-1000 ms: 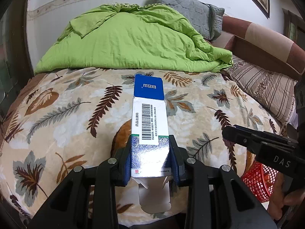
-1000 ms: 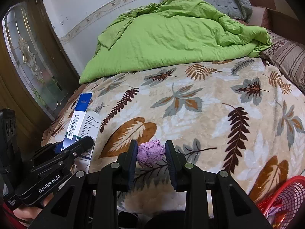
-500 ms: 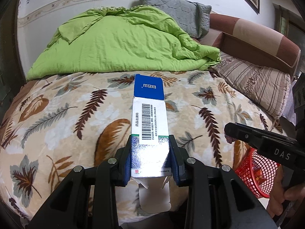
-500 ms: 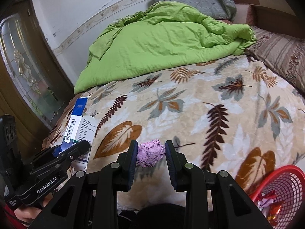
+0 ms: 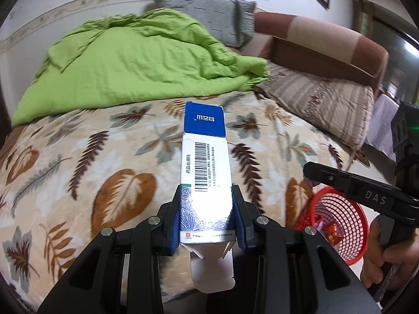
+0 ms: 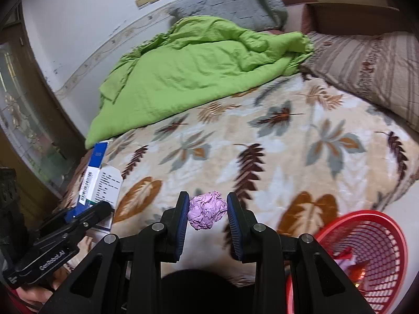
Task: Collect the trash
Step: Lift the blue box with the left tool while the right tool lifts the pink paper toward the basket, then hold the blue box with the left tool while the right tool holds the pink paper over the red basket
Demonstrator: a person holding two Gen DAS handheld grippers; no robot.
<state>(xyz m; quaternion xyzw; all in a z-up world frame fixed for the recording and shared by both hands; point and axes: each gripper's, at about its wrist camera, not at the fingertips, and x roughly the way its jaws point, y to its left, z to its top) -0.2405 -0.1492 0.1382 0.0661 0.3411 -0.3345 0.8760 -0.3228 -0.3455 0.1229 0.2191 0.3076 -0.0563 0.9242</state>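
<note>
My left gripper [image 5: 207,201] is shut on a long white and blue carton [image 5: 205,162] with a barcode, held above the bed; its open flap hangs toward me. The carton also shows in the right wrist view [image 6: 98,175]. My right gripper [image 6: 208,209] is shut on a crumpled purple paper ball [image 6: 207,210] near the bed's front edge. A red mesh basket [image 6: 374,238] with some wrappers inside stands on the floor at the lower right, and shows in the left wrist view [image 5: 337,225].
The bed has a leaf-patterned blanket [image 5: 104,162], a green quilt [image 5: 136,62] bunched at the back, a grey pillow [image 6: 230,5] and a striped pillow [image 5: 319,102]. A wooden headboard [image 5: 322,41] stands at the right, a glass-panelled door [image 6: 18,120] at the left.
Both grippers have pulled back and swung right with their loads. The red basket has come further into both views.
</note>
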